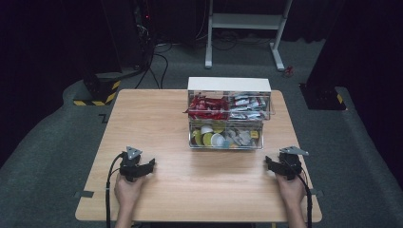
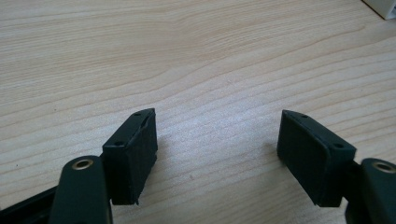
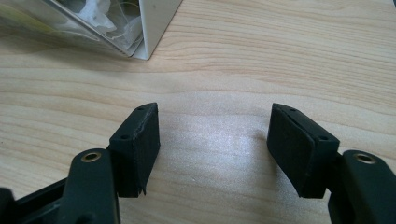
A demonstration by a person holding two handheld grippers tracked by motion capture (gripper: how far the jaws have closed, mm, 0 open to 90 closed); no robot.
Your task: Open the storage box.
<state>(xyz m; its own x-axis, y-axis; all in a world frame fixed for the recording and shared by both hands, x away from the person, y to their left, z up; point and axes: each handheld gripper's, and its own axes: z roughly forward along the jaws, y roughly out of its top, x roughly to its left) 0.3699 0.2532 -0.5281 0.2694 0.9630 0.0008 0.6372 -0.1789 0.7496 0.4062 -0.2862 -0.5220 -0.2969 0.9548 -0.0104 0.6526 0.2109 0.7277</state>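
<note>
Two hands rest low on the table (image 1: 190, 190), left gripper (image 1: 142, 167) and right gripper (image 1: 274, 166) with jaws wide, empty.

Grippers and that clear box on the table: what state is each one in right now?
Left gripper: jaws open, nothing between them.
Right gripper: jaws open, nothing between them.
Clear box: upright, upper level full of packets, lower level full of small cups.

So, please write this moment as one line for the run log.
left gripper: jaws open, nothing between | right gripper: jaws open, nothing between | both low over table | clear organizer box: untouched, apart from both
</note>
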